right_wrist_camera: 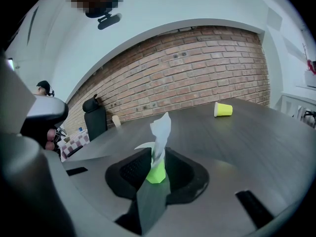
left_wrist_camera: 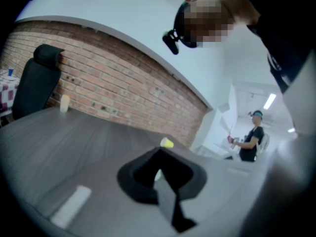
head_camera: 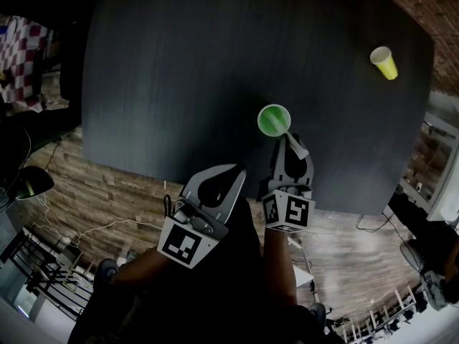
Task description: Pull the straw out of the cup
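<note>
A: Head view, where's the cup?
B: Green cup (head_camera: 274, 120) upright on dark table (head_camera: 179, 63). Right gripper (head_camera: 292, 143) at its rim, left gripper (head_camera: 239, 169) hangs back.
A: Left gripper view?
B: Jaws together, empty.
A: Right gripper view?
B: Jaws part-open round white straw (right_wrist_camera: 161, 130) standing in cup, not pinching. Crumpled top. Prob. light, soft, so grip gently just above rim.
</note>
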A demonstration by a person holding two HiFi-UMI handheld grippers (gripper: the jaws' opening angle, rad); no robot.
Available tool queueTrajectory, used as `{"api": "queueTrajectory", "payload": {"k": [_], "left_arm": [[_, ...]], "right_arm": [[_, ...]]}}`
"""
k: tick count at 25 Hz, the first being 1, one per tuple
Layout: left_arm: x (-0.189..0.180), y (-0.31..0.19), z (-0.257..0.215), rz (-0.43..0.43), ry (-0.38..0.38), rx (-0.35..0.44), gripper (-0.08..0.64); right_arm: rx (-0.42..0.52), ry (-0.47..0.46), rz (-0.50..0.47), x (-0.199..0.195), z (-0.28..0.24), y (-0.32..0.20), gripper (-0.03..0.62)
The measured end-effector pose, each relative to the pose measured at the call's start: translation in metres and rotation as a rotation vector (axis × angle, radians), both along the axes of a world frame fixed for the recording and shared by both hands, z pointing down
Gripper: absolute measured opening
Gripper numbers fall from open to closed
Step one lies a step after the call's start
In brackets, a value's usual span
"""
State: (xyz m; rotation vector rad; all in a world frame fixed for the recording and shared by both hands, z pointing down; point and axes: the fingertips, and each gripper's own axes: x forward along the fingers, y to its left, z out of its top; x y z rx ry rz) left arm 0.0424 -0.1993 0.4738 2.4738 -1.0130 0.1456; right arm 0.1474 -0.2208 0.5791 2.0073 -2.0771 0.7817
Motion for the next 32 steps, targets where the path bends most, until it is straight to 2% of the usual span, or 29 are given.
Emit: {"api": "queueTrajectory", "payload": {"k": [32], "left_arm": [[-0.0042, 0.0031, 0.0049, -0.004, -0.009, -0.012, 0.003]], "right_arm": [[0.018, -0.003, 0.014, -0.0019, -0.003, 0.0002, 0.044]]}}
